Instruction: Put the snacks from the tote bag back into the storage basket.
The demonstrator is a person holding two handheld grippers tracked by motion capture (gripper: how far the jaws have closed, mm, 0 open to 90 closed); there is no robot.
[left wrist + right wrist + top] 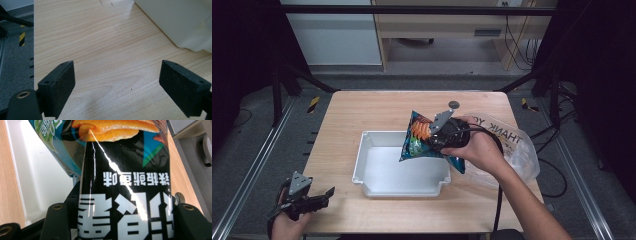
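A glossy snack bag [422,140], blue and black with orange chips printed on it, hangs tilted over the right part of the white tray [362,165]. My right gripper [439,137] is shut on the bag; in the right gripper view the bag [125,182] sits pinched between the two black jaws, with the tray [37,177] below it. My left gripper [319,197] rests at the table's near left corner, open, with nothing between its fingers [60,85]; bare wood lies under it.
A clear plastic bag [517,145] printed "THANK YOU" lies at the table's right edge, behind the right hand. A small dark round disc [454,104] sits on the wood near the far edge. The tray's corner [180,22] stands ahead of the left gripper.
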